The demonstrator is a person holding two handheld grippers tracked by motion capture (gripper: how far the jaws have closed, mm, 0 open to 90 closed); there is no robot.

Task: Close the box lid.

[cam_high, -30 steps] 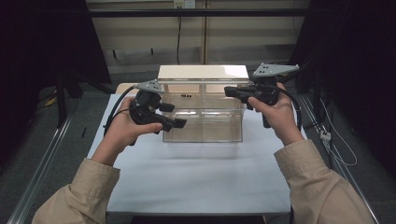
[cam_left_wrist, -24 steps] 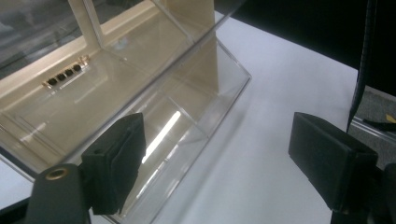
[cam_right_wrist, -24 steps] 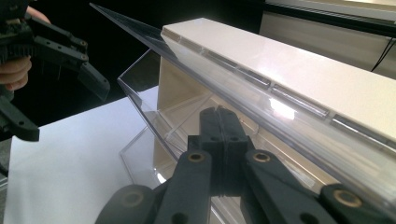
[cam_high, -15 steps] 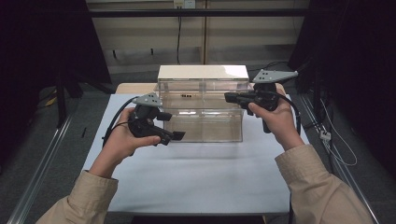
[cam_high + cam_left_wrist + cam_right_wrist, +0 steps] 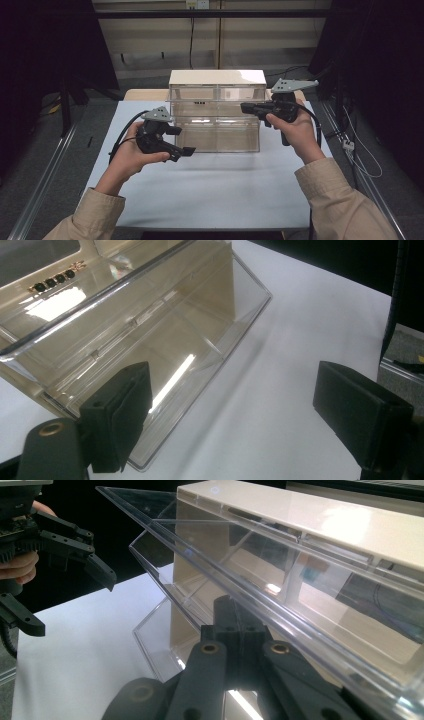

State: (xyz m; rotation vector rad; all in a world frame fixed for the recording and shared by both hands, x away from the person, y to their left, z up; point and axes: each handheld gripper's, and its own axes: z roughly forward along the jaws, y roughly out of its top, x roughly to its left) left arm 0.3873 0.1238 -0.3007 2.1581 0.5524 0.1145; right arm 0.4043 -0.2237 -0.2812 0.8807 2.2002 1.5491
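One clear drawer cabinet (image 5: pixel 217 107) with two pulled drawers: left tongs (image 5: pixel 184 142) gape empty beside it, having just widened; right tongs (image 5: pixel 248 108) pinch its upper drawer rim (image 5: pixel 280 605).

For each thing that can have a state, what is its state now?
Lower drawer: pulled out, empty.
Upper drawer: pulled out; contents unclear.
Left claw: open, nothing between the jaws.
Right claw: shut, beside the upper drawer.

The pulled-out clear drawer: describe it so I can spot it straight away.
On the white table stands a cream-topped drawer cabinet. Its bottom drawer is clear plastic and sticks out toward the person, beside the left gripper; the drawers above sit further in.
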